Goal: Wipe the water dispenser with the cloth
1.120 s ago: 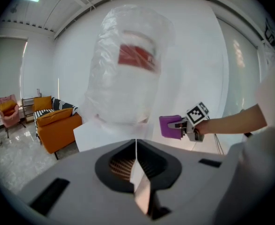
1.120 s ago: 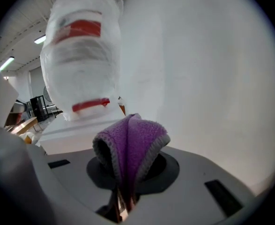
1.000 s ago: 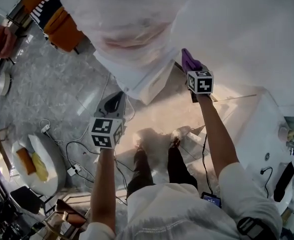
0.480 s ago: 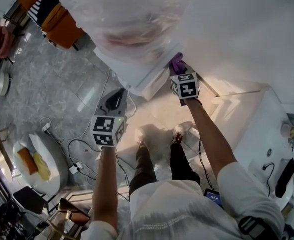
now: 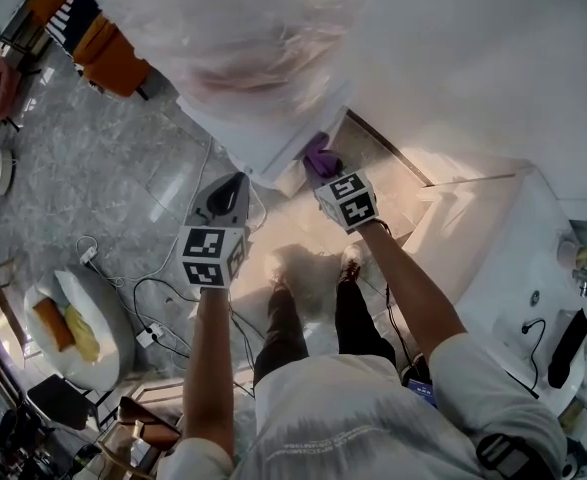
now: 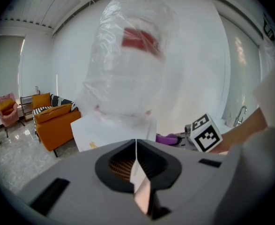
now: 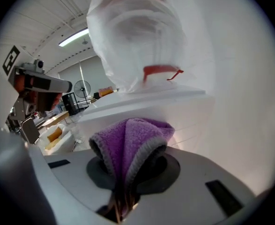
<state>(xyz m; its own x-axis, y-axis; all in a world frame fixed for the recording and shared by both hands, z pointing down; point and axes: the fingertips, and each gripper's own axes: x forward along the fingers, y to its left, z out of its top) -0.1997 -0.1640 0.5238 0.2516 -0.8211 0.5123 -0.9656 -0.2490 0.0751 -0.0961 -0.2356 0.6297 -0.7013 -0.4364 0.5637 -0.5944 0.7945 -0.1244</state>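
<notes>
The white water dispenser (image 5: 273, 133) stands ahead of me, its bottle wrapped in clear plastic (image 6: 130, 60). My right gripper (image 5: 323, 173) is shut on a folded purple cloth (image 7: 130, 139), which touches the dispenser's lower side wall (image 7: 160, 109); the cloth (image 5: 318, 153) also shows in the head view. My left gripper (image 5: 225, 198) hangs left of it, below the dispenser's corner, jaws closed with nothing between them. In the left gripper view the purple cloth (image 6: 166, 138) and the right gripper's marker cube (image 6: 205, 132) appear beside the dispenser body (image 6: 114, 128).
An orange sofa (image 5: 103, 43) stands far left. Cables and a power strip (image 5: 148, 338) lie on the marble floor. A white round seat (image 5: 78, 318) holds yellow items. A white counter with a sink and tap (image 5: 563, 298) is at right.
My right gripper has slid the purple cloth down and leftwards along the dispenser's side, towards the left gripper. The left gripper has stayed nearly still.
</notes>
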